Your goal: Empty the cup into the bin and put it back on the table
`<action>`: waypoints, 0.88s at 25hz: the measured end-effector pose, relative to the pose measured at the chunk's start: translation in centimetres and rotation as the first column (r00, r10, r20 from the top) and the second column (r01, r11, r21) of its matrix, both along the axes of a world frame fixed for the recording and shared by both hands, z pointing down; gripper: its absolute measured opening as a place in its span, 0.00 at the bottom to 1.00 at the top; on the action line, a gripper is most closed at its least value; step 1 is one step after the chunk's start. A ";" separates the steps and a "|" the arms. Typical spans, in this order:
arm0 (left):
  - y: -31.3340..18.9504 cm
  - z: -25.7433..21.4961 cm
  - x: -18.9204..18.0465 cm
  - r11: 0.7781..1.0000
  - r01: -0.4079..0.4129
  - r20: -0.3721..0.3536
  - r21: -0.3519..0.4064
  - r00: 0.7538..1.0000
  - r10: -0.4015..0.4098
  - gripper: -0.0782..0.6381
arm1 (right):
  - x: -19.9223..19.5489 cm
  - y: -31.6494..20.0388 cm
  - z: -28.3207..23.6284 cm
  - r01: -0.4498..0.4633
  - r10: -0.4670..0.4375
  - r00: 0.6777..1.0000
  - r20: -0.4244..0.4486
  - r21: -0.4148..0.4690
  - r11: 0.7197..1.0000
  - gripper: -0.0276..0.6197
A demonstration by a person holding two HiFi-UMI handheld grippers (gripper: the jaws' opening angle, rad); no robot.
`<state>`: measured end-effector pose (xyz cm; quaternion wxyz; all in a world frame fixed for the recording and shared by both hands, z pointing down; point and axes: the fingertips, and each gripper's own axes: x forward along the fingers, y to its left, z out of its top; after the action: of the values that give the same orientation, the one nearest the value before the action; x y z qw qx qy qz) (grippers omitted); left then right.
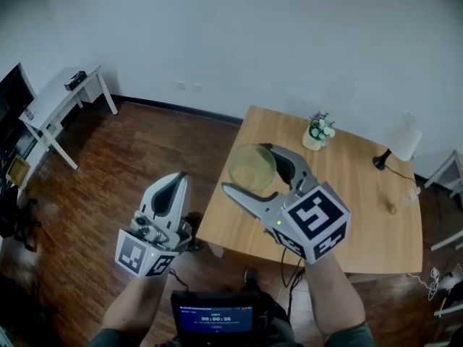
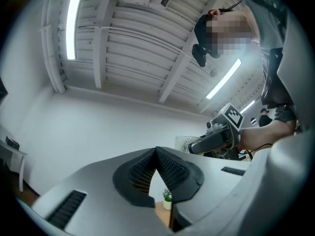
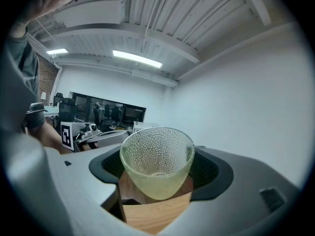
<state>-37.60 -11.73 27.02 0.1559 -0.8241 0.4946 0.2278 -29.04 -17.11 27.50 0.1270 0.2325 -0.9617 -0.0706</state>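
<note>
R tongs (image 1: 246, 168) were clamped on pale-green dimpled glass cup (image 3: 156, 163) above wooden counter (image 1: 362, 215), nr its left edge; L tongs (image 1: 176, 183) were fully closed, empty.

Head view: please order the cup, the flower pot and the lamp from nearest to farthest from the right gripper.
1. cup: held between the jaws of the right gripper, over the near left part of the table.
2. flower pot: on the table, beyond the gripper, near the far edge.
3. lamp: at the table's far right.
</note>
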 end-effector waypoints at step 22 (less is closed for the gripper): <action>-0.9 -0.3 15.8 0.995 -0.097 0.032 -0.004 0.995 0.097 0.09 | 19.8 1.6 0.2 -0.189 0.189 0.982 0.011 0.004 0.982 0.65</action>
<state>-21.80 -12.67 26.74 0.1513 -0.8509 0.4517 0.2213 -9.23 -15.50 27.69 0.1275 0.3235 -0.9357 -0.0596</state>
